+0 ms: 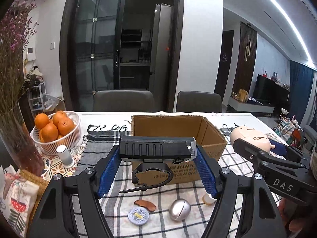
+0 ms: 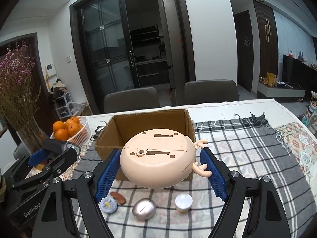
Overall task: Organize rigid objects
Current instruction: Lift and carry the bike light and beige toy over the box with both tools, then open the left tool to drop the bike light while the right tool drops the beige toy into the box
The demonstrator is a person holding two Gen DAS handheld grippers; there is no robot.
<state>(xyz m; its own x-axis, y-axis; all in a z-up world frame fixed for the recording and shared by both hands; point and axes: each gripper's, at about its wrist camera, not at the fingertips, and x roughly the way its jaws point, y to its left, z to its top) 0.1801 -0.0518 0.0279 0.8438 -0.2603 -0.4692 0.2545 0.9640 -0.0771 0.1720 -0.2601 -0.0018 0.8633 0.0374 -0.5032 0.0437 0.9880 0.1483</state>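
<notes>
My left gripper [image 1: 156, 156] is shut on a black flashlight-like device [image 1: 156, 148] with a hanging loop strap, held crosswise just in front of the open cardboard box [image 1: 210, 132]. My right gripper [image 2: 160, 161] is shut on a round peach toy with antlers [image 2: 158, 160], held above the table at the box's [image 2: 126, 125] near wall. On the checked cloth below lie a silver egg-shaped object [image 1: 179, 206], a small round tin [image 1: 138, 215], a brown oval piece [image 1: 145, 204] and a white round jar [image 2: 183, 202]. The right gripper with the toy shows at the right in the left wrist view [image 1: 255, 140].
A white basket of oranges [image 1: 74, 127] and a white cylinder [image 1: 65, 155] stand left of the box. A glass vase with dried flowers [image 1: 17, 138] stands at the far left, a patterned pouch [image 1: 17, 198] near it. Two chairs [image 1: 122, 100] stand behind the table.
</notes>
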